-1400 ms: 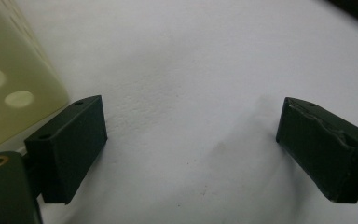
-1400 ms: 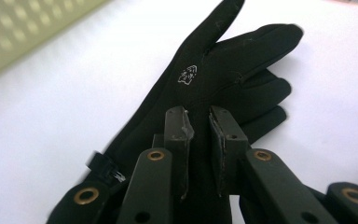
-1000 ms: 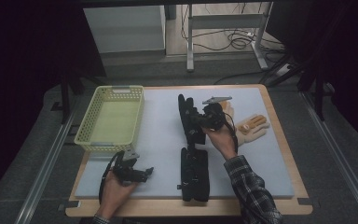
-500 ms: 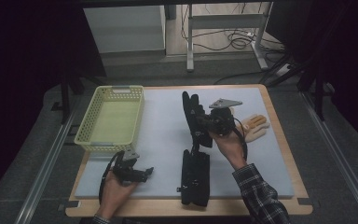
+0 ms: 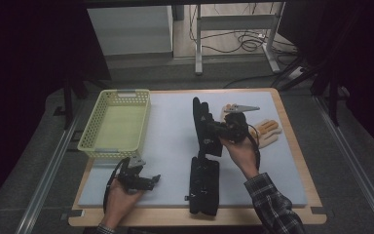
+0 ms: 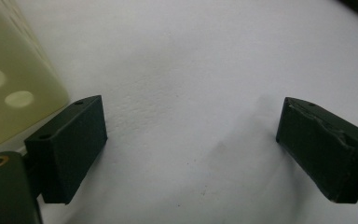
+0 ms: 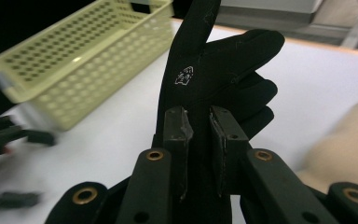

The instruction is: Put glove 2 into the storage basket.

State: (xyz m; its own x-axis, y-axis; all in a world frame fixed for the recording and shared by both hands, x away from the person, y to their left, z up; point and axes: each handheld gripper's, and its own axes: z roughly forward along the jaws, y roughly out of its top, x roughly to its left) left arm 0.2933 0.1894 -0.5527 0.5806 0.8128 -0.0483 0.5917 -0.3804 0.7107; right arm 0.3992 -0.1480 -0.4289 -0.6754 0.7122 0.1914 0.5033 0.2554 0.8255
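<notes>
The black glove point(image 7: 214, 88) hangs pinched in the right claw point(image 5: 213, 130), lifted over the middle of the bench point(image 5: 292, 161) with its fingers pointing away from the person. In the right gripper view the two jaws stand close together with the glove's cuff squeezed flat between them, so the grip is on thin fabric, which is why the jaws are so narrow. Held by one end like this, the glove likely drapes free and can be carried without dragging on the white mat point(image 5: 170, 131).

A second black glove point(image 5: 204, 185) lies flat on the mat near the front edge, just below the lifted one; it looks like the other half of the pair, waiting its turn. A tan work glove point(image 5: 268, 131) lies to the right of the right hand, and another pale glove peeks out behind the gripper.

The yellow perforated basket point(image 5: 91, 132) sits empty at the left, probably the place the gloves are meant to go. The left claw point(image 5: 151, 181) rests low on the mat just in front of the basket, its jaws wide apart with nothing between them, seemingly parked while the right does the carrying.
</notes>
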